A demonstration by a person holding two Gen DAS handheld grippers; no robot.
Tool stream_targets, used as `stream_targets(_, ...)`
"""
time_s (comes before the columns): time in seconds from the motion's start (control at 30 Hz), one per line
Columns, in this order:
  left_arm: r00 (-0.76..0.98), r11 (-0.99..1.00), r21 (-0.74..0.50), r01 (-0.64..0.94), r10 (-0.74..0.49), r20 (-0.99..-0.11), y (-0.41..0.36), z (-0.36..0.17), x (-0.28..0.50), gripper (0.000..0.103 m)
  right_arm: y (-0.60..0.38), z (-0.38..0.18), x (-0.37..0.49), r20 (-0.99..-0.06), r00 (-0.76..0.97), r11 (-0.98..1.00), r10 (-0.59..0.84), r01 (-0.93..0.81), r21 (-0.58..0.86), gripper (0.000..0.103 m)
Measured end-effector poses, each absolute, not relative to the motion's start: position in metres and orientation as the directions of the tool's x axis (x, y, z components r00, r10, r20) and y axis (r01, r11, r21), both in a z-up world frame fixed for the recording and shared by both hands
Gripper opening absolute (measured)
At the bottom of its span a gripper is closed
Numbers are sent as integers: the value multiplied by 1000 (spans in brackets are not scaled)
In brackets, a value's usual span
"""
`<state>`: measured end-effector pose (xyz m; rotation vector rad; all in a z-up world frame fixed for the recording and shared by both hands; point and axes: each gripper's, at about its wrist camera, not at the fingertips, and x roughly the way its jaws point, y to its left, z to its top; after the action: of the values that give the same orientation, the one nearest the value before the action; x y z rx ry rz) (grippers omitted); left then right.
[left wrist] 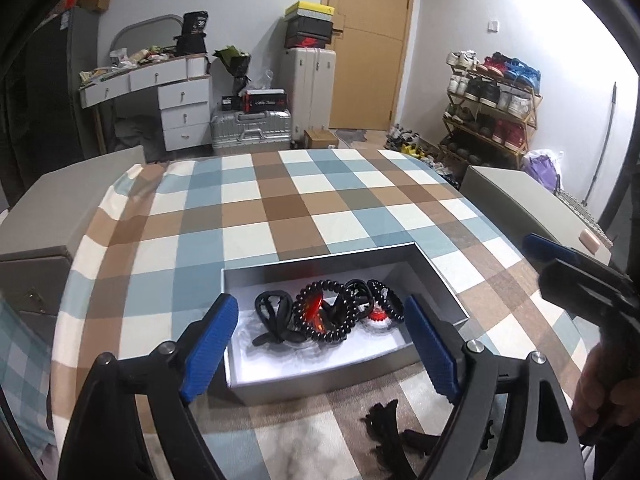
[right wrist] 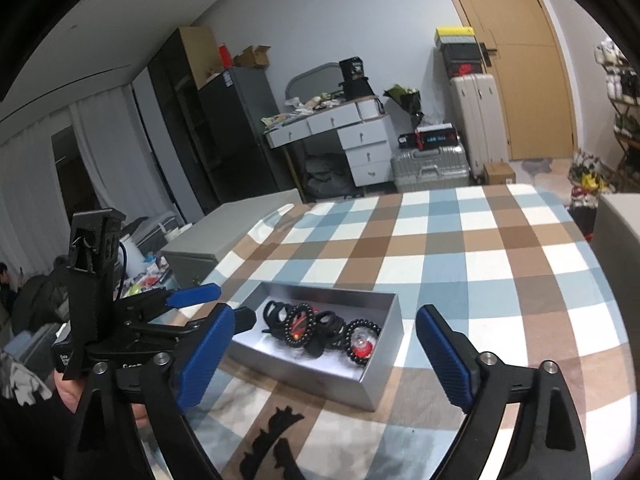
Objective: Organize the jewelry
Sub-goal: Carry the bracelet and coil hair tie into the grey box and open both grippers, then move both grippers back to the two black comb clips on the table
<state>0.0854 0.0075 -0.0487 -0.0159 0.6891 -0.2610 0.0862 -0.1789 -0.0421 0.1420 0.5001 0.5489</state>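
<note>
Both the left gripper (left wrist: 320,344) and right gripper (right wrist: 324,354) hang spread wide and empty over the box (left wrist: 436,276) of bracelets (left wrist: 324,312) on the checked cloth (left wrist: 280,204). Only the right view shows the whole black hair claw (right wrist: 276,436) lying just before the box; only the left view shows the shoe rack (left wrist: 496,108).

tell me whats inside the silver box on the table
Inside the silver box lie black beaded bracelets, black looped bands and red pieces, piled together on a white lining. Anything beneath the pile is covered, so an exact count is unclear.

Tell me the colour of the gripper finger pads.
Blue, on black arms. The left wrist view shows the left gripper's pads best.
</note>
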Motion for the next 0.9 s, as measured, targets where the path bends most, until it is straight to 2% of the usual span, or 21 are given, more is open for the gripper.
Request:
stream_targets(0.1, 757, 974, -84, 212, -218, -616, 8, -48, 78, 88, -178, -42, 75, -406, 747, 851, 526, -469, 238, 100)
stream_targets(0.3, 783, 981, -82, 174, -188, -593, 13, -52, 58, 99, -174, -52, 57, -427, 735, 848, 527, -489, 204, 103)
stream_targets(0.47, 763, 980, -111, 164, -197, -616, 13, -68, 43, 99, -165, -77, 49, -503, 673, 832, 543, -514, 210, 103)
stream_targets(0.63, 744, 984, -106, 142, -177, -644, 14, -81, 30, 99, -154, -103, 37, -578, 658, 850, 482, -512, 126, 103)
stream_targets(0.9, 703, 985, -113, 131, -173, -690, 17, -99, 19, 99, -151, -133, 31, -646, 633, 864, 427, -497, 84, 100)
